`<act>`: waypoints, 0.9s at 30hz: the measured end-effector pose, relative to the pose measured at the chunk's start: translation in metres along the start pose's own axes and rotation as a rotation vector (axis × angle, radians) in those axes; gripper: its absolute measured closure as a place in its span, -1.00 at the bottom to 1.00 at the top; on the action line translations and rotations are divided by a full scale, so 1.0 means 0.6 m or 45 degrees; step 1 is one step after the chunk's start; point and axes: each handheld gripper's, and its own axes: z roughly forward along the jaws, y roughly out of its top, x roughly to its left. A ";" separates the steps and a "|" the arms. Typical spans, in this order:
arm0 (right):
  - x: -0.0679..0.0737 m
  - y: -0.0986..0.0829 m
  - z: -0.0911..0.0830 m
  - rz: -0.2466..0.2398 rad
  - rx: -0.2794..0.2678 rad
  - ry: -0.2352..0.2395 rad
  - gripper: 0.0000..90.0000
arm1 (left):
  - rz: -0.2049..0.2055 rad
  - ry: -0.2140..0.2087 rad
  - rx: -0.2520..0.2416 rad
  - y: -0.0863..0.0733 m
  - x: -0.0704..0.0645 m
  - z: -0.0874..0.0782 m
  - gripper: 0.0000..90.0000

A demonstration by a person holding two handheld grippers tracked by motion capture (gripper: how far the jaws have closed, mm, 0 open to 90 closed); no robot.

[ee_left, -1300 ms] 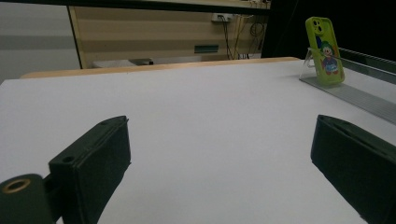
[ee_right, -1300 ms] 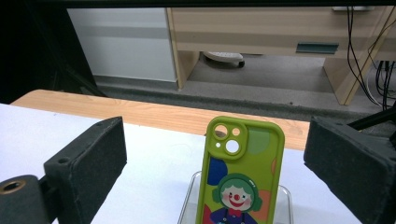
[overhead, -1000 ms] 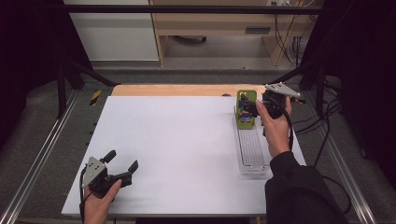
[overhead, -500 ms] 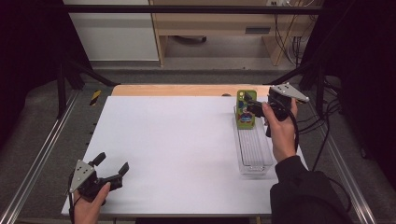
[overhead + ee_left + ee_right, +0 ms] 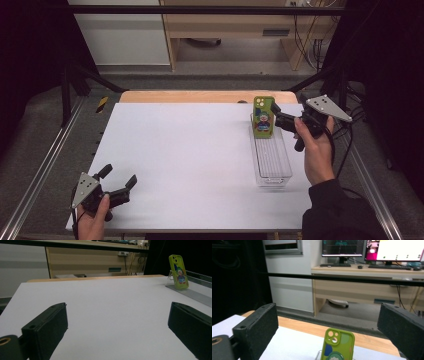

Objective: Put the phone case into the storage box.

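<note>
The right claw (image 5: pixel 284 121), jaws wide, sits just at 3 o'clock of the upright phone (image 5: pixel 263 117); the left claw (image 5: pixel 118 181), also wide, hangs far off.

No legible text or labels anywhere

Surface (image 5: pixel 200 150) open from left edge to the clear tray (image 5: pixel 272 162). Upright green phone case (image 5: pixel 263 116) blocks the tray's far end; right claw (image 5: pixel 284 121) just beside it.

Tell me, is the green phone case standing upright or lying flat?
Upright. The green phone case stands on end at the far end of the clear tray, leaning slightly back, its camera cutouts at the top.
</note>
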 end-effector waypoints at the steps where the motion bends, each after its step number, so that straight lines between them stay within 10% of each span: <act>1: 0.001 0.000 -0.004 -0.006 -0.004 0.002 -0.94 | 0.000 -0.001 0.002 0.000 0.000 0.000 -0.96; 27: -0.009 -0.069 -0.086 -0.077 -0.009 0.028 -0.95 | 0.009 -0.043 0.008 -0.001 -0.004 0.000 -0.97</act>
